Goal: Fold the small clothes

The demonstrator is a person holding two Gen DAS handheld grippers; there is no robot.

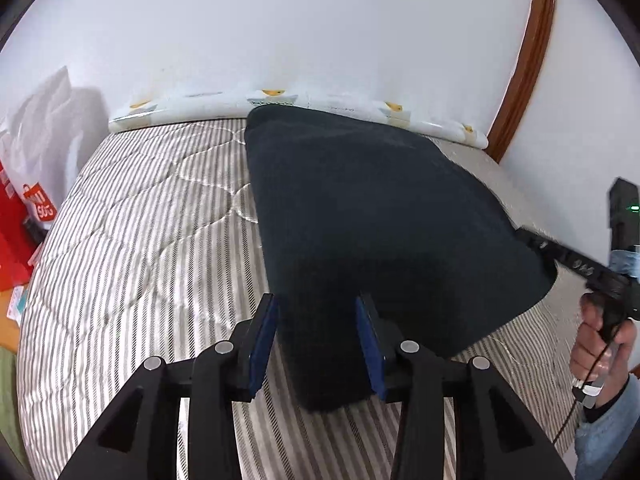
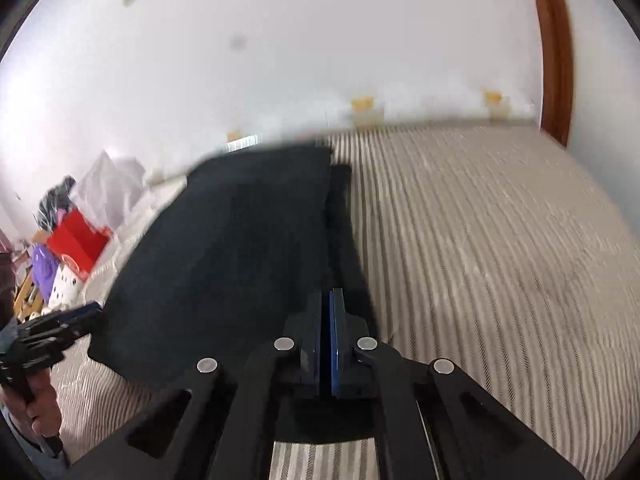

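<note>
While tilted downward, right claw (image 2: 326,336) closed.

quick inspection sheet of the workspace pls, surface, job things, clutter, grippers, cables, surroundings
surface: striped quilted mattress, with a printed sheet bunched along the far wall.
job's things: one dark cloth spread on the mattress, with one edge doubled over in the right wrist view.
clutter: red bag and white plastic bags beside the bed.
grippers: left gripper has its jaws apart, the cloth's near end between them, pads not pressing; right gripper has its jaws shut at the cloth's near edge; whether it pinches cloth cannot be told.
cables: thin black cable hanging from the right hand.
surroundings: white wall, brown wooden frame.
</note>
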